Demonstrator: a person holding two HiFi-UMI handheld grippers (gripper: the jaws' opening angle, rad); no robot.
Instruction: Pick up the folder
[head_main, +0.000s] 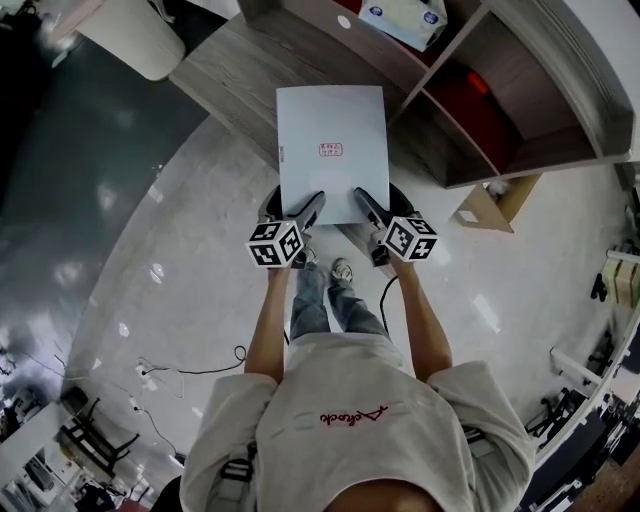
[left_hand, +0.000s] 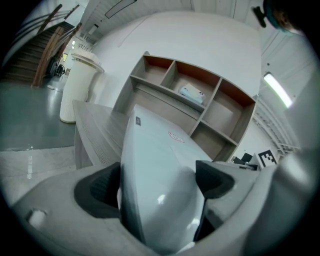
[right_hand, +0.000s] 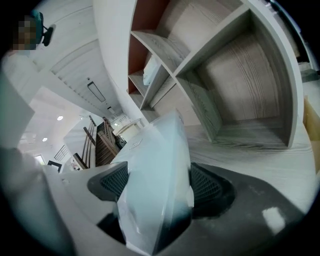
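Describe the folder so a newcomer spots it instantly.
Find the wooden desk with the cubby shelf at the top of the head view. The folder is the pale rectangle over the desk's near edge, pinched by the left gripper and right gripper. Only it carries a small red stamp.

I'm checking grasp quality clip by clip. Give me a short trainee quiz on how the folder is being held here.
1. True or false: the left gripper and the right gripper both have their jaws shut on the flat pale-blue plastic folder.
2. The folder's upper face shows: A) a small red stamp B) a black clip C) a yellow note.
3. Which edge of the folder do the jaws hold?
Key: 1 true; 2 A; 3 the edge nearest the person.
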